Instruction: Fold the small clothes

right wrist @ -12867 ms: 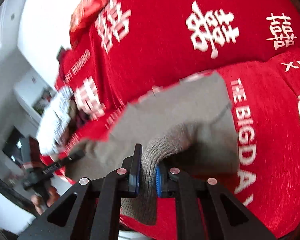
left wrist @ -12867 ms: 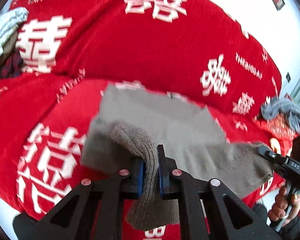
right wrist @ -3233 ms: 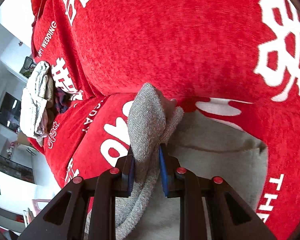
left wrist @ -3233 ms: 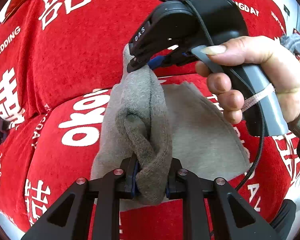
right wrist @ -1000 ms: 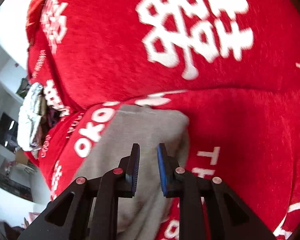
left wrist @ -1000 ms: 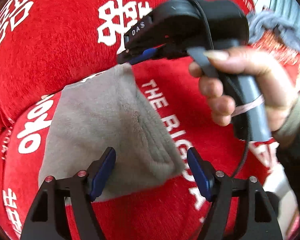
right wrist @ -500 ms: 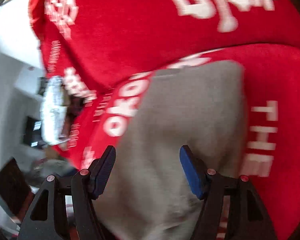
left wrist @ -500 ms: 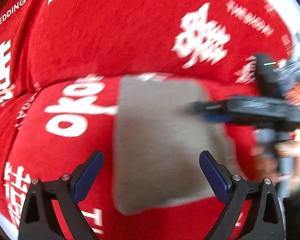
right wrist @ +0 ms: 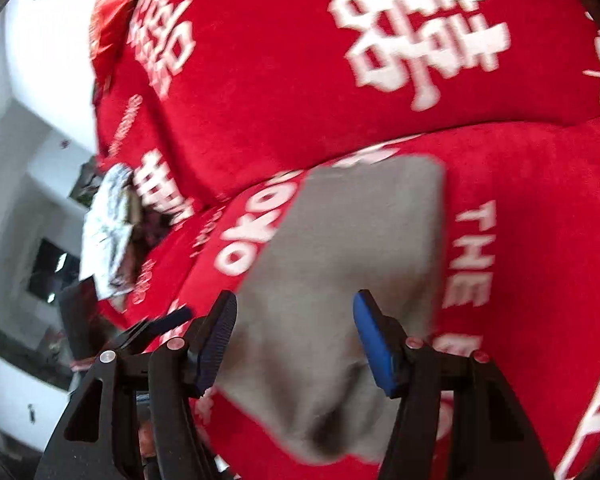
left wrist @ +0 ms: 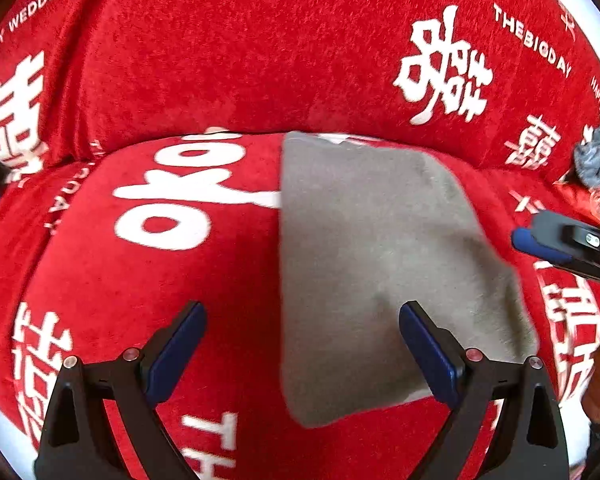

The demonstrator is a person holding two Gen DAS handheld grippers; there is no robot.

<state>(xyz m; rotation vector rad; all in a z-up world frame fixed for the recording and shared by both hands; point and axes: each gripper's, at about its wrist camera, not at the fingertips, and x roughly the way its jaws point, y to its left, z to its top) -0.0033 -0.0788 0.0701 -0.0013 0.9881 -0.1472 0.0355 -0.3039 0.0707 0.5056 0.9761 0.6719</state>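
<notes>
Centre of left wrist view: grey garment lies folded flat on red sofa cover, released a second ago. My left claw gapes wide, empty. Right claw no longer pinches cloth; jaws closing slightly, garment beneath, untouched. Fold looks done. Right view alone shows white clothes pile at mid left; left view alone shows grey-blue cloth at right edge.

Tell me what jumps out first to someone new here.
A bright red sofa cover with big white lettering fills both views. A folded grey garment lies flat on the seat, with the left gripper open above its near edge.
</notes>
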